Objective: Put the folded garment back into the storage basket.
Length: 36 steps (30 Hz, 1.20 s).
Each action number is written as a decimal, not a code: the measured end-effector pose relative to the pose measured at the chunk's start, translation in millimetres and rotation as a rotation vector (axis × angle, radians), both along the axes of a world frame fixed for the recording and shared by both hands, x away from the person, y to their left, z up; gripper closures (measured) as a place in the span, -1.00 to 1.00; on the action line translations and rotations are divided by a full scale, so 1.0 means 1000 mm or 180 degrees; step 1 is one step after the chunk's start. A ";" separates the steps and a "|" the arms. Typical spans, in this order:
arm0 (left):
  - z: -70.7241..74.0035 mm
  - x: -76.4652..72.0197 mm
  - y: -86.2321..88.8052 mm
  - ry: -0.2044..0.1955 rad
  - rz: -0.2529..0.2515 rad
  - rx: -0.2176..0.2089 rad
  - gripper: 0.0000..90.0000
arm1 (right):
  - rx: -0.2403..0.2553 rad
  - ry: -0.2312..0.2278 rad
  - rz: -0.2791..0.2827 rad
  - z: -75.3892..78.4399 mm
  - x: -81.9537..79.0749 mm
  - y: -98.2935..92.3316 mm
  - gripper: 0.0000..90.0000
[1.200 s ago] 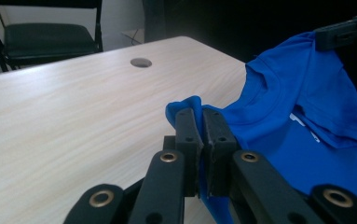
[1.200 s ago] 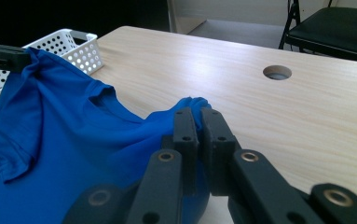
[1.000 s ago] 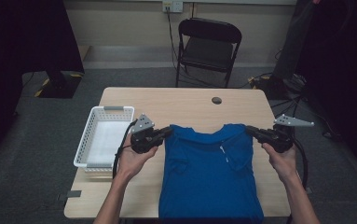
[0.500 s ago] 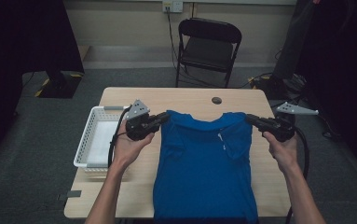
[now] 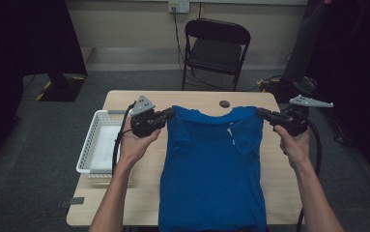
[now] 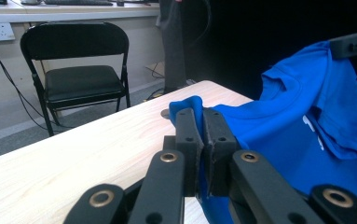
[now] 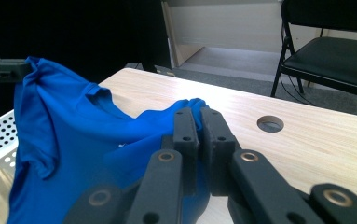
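Observation:
A blue T-shirt [image 5: 211,169] hangs by its two shoulders above the wooden table [image 5: 139,193], its body draping down over the table's near edge. My left gripper [image 5: 172,113] is shut on the shirt's left shoulder; in the left gripper view the blue T-shirt [image 6: 283,140] is pinched between the black jaws of that left gripper [image 6: 202,122]. My right gripper [image 5: 261,112] is shut on the right shoulder, and in the right gripper view the blue T-shirt [image 7: 73,135] is clamped in that right gripper [image 7: 199,122]. Both sleeves are folded inward.
A white perforated basket [image 5: 98,145] sits at the table's left edge. A small round hole [image 5: 224,103] lies in the tabletop near the far edge. A black folding chair [image 5: 214,48] stands behind the table. Bare wood shows to the left and right of the shirt.
Both grippers have risen and moved toward the far edge, lifting the shirt's shoulders off the table. The collar now hangs higher and the cloth is stretched between them.

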<state>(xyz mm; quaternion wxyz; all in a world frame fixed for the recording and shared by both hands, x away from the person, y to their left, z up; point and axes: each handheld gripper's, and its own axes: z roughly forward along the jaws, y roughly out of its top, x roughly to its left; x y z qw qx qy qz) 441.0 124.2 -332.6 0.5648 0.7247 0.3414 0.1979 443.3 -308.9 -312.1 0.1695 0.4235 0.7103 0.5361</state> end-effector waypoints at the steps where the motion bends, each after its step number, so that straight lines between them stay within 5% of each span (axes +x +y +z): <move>1: 0.000 0.000 -0.001 -0.0004 0.0000 0.0014 0.92 | 0.0005 0.0021 -0.0009 -0.001 0.002 0.000 0.90; 20: -0.010 0.006 -0.001 0.0066 0.0050 0.0020 0.92 | -0.0173 0.0176 -0.0029 -0.006 0.019 0.012 0.90; 36: -0.039 -0.015 -0.004 0.0208 -0.0104 0.0132 0.92 | -0.0243 0.0455 0.0068 -0.046 0.005 0.001 0.90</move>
